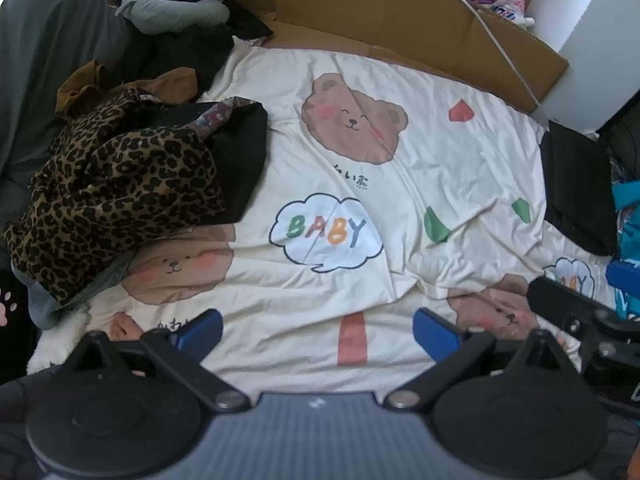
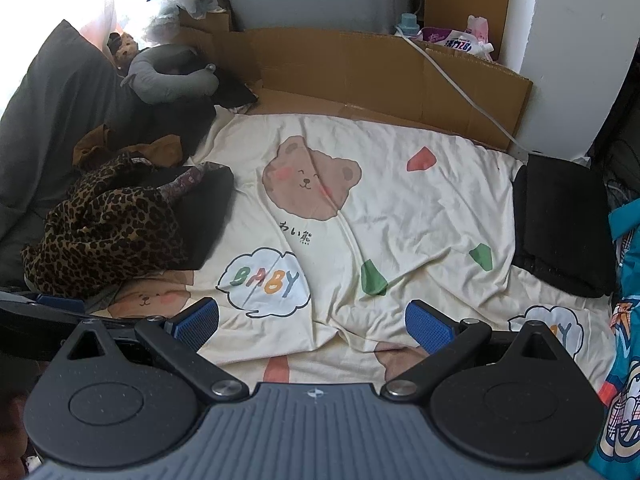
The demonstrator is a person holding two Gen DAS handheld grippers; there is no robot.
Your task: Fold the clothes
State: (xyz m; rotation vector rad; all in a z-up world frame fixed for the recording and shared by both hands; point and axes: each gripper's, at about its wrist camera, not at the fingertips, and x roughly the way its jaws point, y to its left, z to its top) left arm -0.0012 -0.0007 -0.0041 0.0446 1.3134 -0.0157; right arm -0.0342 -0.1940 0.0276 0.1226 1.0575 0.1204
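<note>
A pile of unfolded clothes lies at the left of the bed: a leopard-print garment [image 1: 116, 188] [image 2: 108, 232] on top of a black one [image 1: 244, 160] [image 2: 212, 216] and a brown one [image 1: 128, 88] [image 2: 132, 150]. A folded black garment [image 1: 576, 184] [image 2: 560, 224] lies at the right edge. My left gripper [image 1: 318, 332] is open and empty above the cream bear-print sheet [image 1: 400, 208]. My right gripper [image 2: 312, 328] is open and empty above the same sheet [image 2: 420, 216], to the right of the left one.
Flattened cardboard [image 2: 360, 76] lines the far side of the bed, with a white cable [image 2: 460, 92] over it. A grey neck pillow [image 2: 168, 76] and a dark pillow [image 2: 52, 120] sit at the far left. Blue printed fabric [image 2: 624, 360] lies at the right.
</note>
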